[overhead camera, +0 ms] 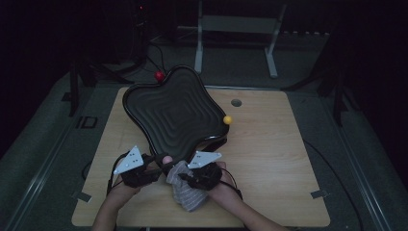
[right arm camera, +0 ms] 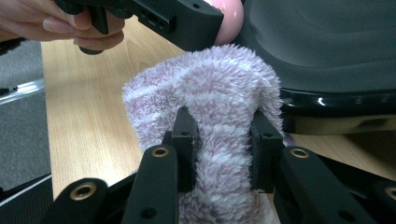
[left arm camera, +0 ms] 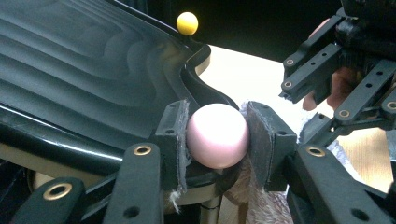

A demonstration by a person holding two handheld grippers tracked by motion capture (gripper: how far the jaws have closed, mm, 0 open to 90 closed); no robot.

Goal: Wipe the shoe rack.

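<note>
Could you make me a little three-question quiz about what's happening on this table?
1. True or false: the left tool is shut on the pink ball.
2. What does the right tool grip: A a fluffy cloth, B a cup, C a spoon?
3. What colour is the ball at the right edge of the black tray?

Key: 1 true; 2 A; 3 yellow.

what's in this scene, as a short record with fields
surface: wooden table
main thing: black wavy tray, tilted up, with ball knobs at its corners
left gripper: shut on pink ball knob at the tray's near corner
right gripper: shut on fuzzy pink cloth, beside the tray's edge
other knobs: yellow ball, red ball
</note>
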